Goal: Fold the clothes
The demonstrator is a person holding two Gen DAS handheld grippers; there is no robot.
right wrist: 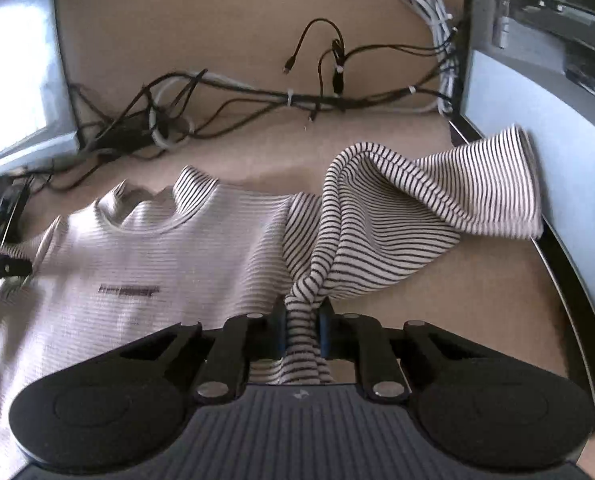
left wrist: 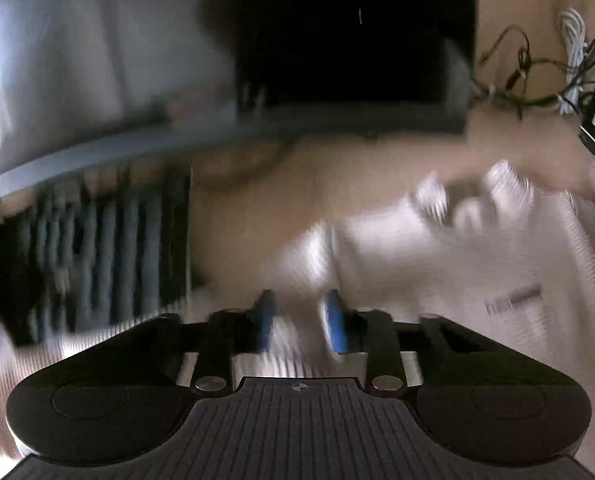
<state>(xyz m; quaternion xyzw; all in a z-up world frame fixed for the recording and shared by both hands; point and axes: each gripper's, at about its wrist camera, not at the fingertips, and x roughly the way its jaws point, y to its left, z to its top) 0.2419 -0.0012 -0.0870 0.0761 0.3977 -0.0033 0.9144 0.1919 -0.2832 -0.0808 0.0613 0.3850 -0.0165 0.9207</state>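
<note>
A white shirt with thin dark stripes [right wrist: 157, 248] lies front up on the tan table [right wrist: 477, 300], its collar toward the far side and a small dark print on the chest. My right gripper [right wrist: 302, 332] is shut on a bunched fold of its right sleeve [right wrist: 437, 200], which is lifted and twisted toward the pads. In the blurred left wrist view the shirt [left wrist: 457, 260] spreads to the right. My left gripper [left wrist: 299, 322] sits over its edge, pads a little apart with pale cloth between them; the blur hides whether they press. That gripper's tip [right wrist: 1, 270] shows at the shirt's left shoulder.
A dark keyboard [left wrist: 97, 260] lies left of the shirt, below a dark monitor [left wrist: 357, 40]. A tangle of black and white cables [right wrist: 297, 96] runs along the back of the table. The table's black edge [right wrist: 569, 280] curves close on the right.
</note>
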